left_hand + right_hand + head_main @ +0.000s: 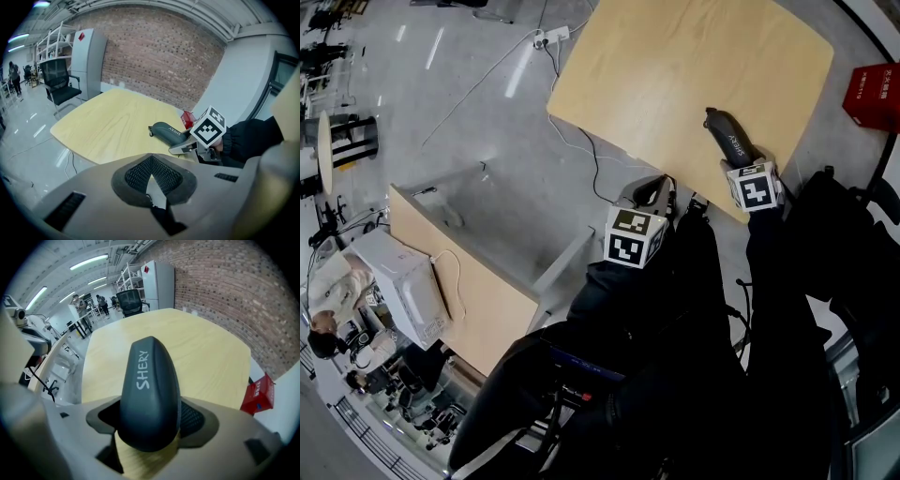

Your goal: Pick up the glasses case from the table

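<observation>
Right, all eyes on the table, pale wood and bare apart from one thing: the case. It's dark and rounded with white lettering along its top. It lies flat on the table, close to the near edge and towards the right-hand end, with its length running in from that edge.

The right gripper is down at the case's near end, angled steeply at the tabletop. Its jaws are spread wide, one on each side of the case, and a dark slit shows between the left pad and the case. It's straddling, not squeezing, and the case rests on the wood.

The left gripper hangs off the table's near edge, left of the case and well apart from it. Its pads are pressed together, with nothing in them.

Beyond the table's right end there's a red box. A black cable trails over the floor off the left side.
</observation>
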A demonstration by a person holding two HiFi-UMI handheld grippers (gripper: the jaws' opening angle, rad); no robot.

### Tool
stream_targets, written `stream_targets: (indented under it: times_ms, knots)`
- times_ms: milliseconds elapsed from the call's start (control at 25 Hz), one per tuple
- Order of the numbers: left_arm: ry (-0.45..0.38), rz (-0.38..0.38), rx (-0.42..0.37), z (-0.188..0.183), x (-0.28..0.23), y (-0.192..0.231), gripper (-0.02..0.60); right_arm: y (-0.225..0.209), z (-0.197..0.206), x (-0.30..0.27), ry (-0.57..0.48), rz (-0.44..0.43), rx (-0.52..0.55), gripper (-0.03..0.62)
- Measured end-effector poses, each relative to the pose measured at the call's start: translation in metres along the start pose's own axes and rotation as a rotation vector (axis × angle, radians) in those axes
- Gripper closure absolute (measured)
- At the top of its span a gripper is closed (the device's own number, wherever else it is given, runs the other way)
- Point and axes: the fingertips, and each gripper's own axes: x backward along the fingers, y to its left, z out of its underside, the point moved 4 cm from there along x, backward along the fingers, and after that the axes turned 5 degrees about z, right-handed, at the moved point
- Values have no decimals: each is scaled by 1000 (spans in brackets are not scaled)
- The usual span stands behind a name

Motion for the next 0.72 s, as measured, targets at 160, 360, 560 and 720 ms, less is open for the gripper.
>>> stream_targets:
  times_ms: [160,360,560,720]
  knots:
    - [5,4,0,-1,-1,1,581,-1,0,1,-2,2,7,249]
    - [-8,8,-8,-7,5,0,581,6,1,9,-23,-5,-19,256]
    - [-24,2,-37,-14,12,-4,581,9,-7,40,-92,0,-32,258]
    - [-54,13,-67,-30,17,-16,581,10,-19,75,-169,14,-42,260]
